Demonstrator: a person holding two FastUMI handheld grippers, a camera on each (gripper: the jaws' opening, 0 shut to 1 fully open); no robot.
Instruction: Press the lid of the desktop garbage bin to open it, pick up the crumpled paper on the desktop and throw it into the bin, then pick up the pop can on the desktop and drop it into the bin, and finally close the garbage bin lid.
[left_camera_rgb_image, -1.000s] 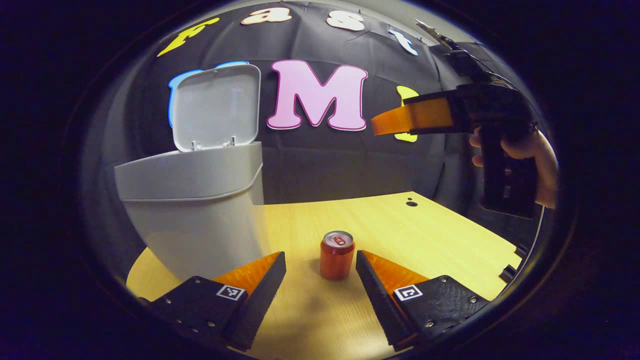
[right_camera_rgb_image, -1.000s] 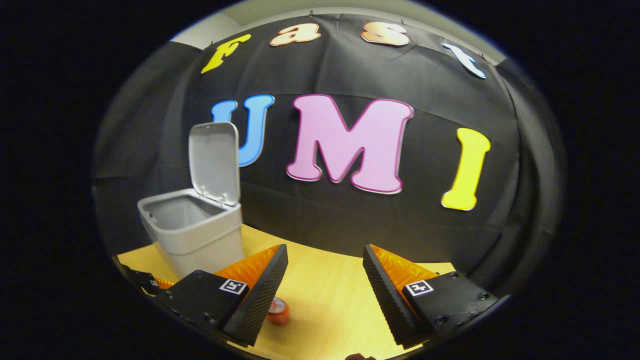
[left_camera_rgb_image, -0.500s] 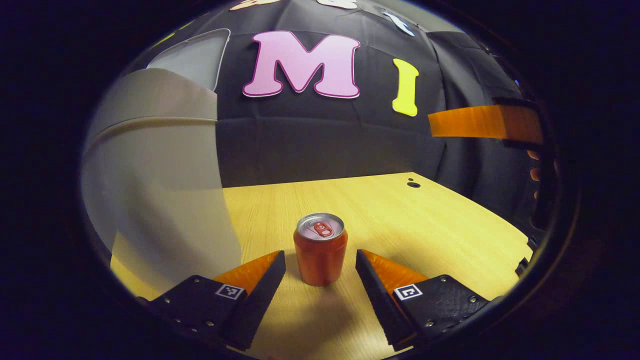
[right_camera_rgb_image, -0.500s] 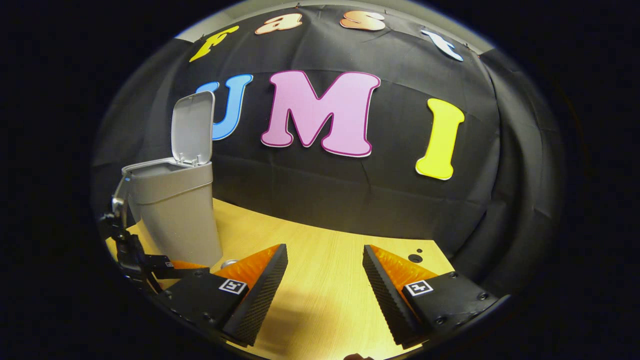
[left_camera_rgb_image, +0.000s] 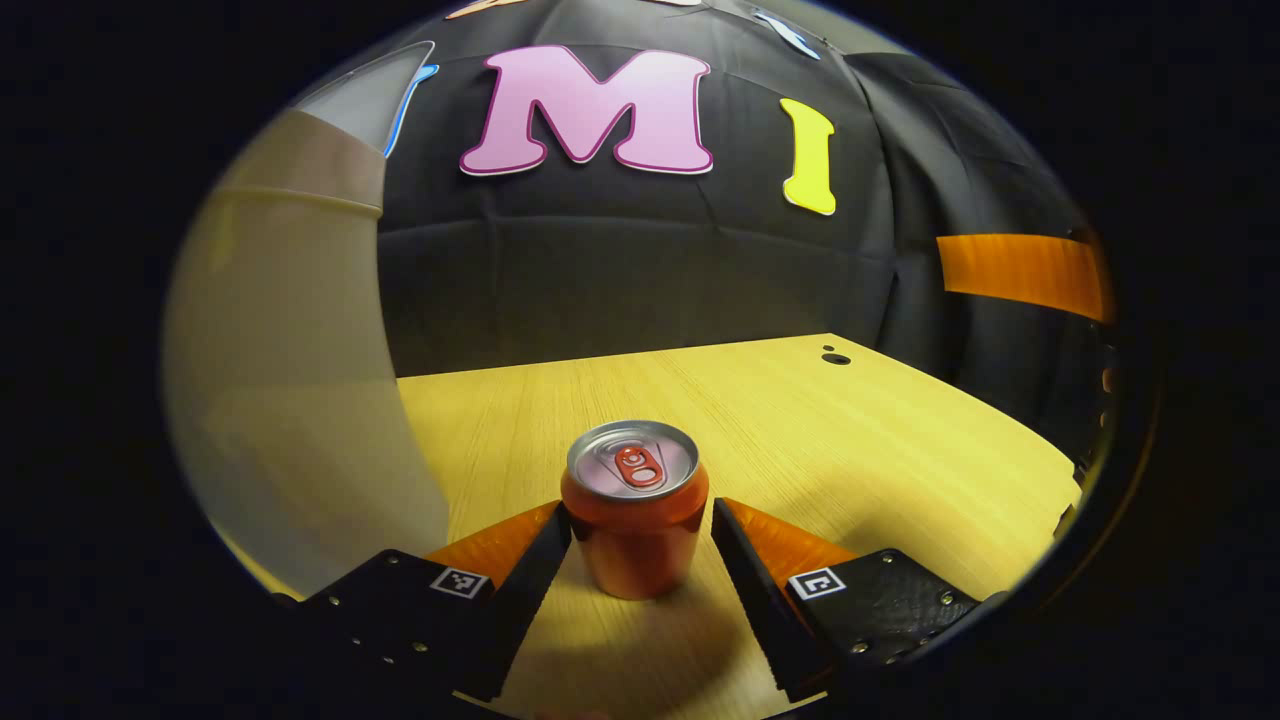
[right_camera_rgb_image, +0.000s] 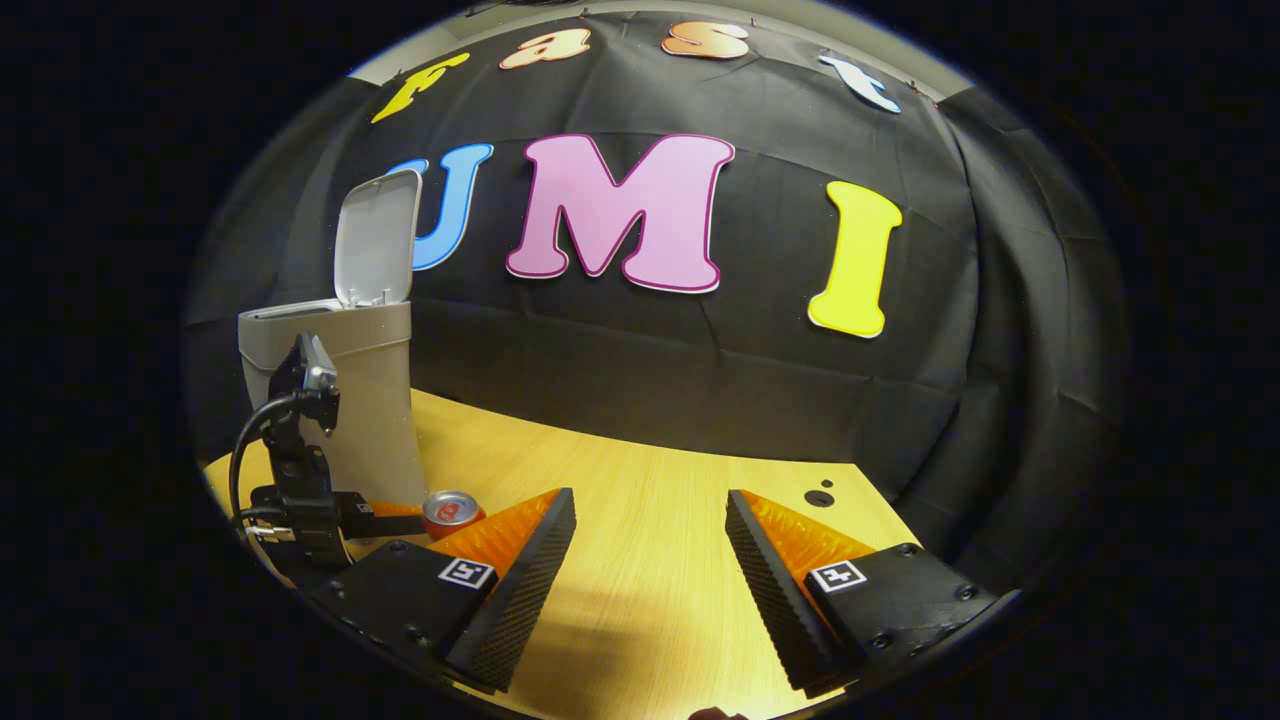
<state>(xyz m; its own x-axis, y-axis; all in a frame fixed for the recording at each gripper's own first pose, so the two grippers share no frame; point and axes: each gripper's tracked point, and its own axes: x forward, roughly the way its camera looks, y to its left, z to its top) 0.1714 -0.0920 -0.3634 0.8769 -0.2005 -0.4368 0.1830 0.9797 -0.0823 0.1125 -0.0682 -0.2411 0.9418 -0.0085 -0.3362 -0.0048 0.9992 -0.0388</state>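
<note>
Pop can (left_camera_rgb_image: 635, 520) standing upright between left gripper (left_camera_rgb_image: 640, 550) jaws (spread, not touching), right gripper (right_camera_rgb_image: 650, 560) jaws gaping apart, bin (right_camera_rgb_image: 365, 400) lid (right_camera_rgb_image: 377, 238) standing open near desk (right_camera_rgb_image: 640, 500) edge.

Pop can (left_camera_rgb_image: 635, 520) gleams, glossy painted metal with a brushed silvery top. Desk (left_camera_rgb_image: 800, 440) shows pale wood grain, smooth, lightly sheened. Garbage bin (right_camera_rgb_image: 375, 400) looks matt grey plastic, its raised lid (right_camera_rgb_image: 378, 238) the same. Backdrop cloth (right_camera_rgb_image: 700, 380) hangs matt, creased. Right tongs (right_camera_rgb_image: 650, 580) carry ribbed, rough-textured pads (right_camera_rgb_image: 525, 590).
</note>
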